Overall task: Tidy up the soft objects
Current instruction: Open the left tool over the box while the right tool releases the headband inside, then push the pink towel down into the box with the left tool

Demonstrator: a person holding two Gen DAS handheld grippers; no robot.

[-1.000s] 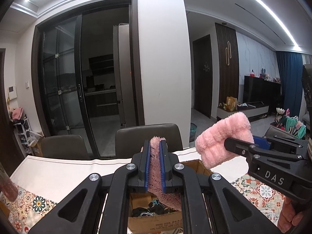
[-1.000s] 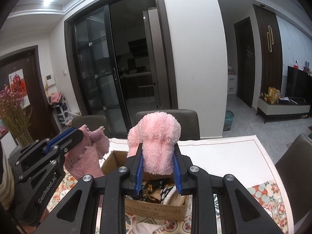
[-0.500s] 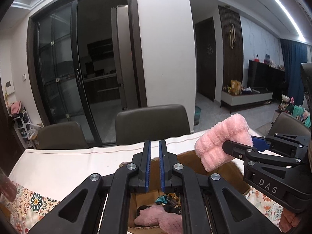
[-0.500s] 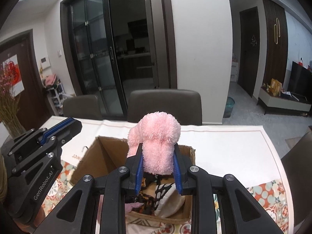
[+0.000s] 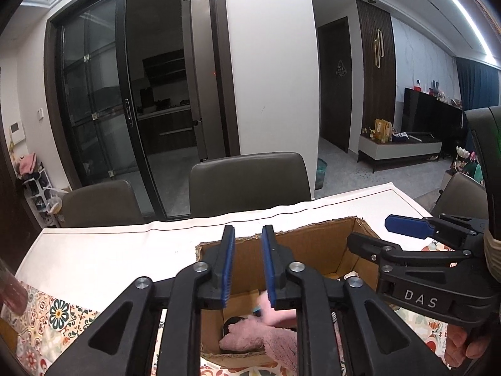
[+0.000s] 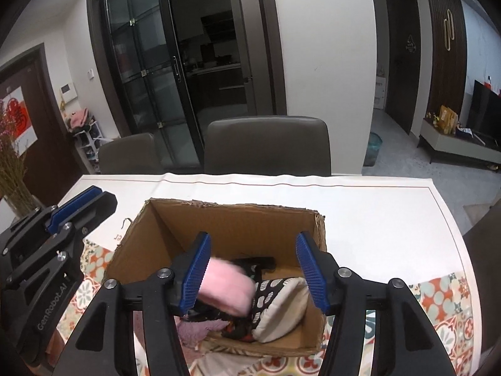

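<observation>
Pink fluffy cloth (image 6: 226, 288) lies blurred inside your cardboard box (image 6: 231, 224), just beside the left pad of your right gripper (image 6: 252, 271) and above a black-and-white patterned cushion (image 6: 281, 304). A second, dusty-pink towel (image 5: 260, 338) sits at the near end of the box floor. The box stands on a white table (image 6: 375, 213) with a patterned floral runner (image 6: 444, 300) along the near edge; two grey chairs (image 6: 266, 145) stand at the far side of the table, and past them a white pillar and dark glass sliding doors. Right of the box, the room opens to a TV console (image 6: 460, 148).

Your right gripper's jaws have just been opening: they stand well apart over the box, and the cloth between them is no longer pressed. Your left gripper (image 5: 247, 266) has its jaws just opened to a narrow gap with nothing in them, over the box's left side.

The box's torn top rim runs all round, with bare white tabletop beyond it on the far and right sides. Your two grippers sit close together over the box.
</observation>
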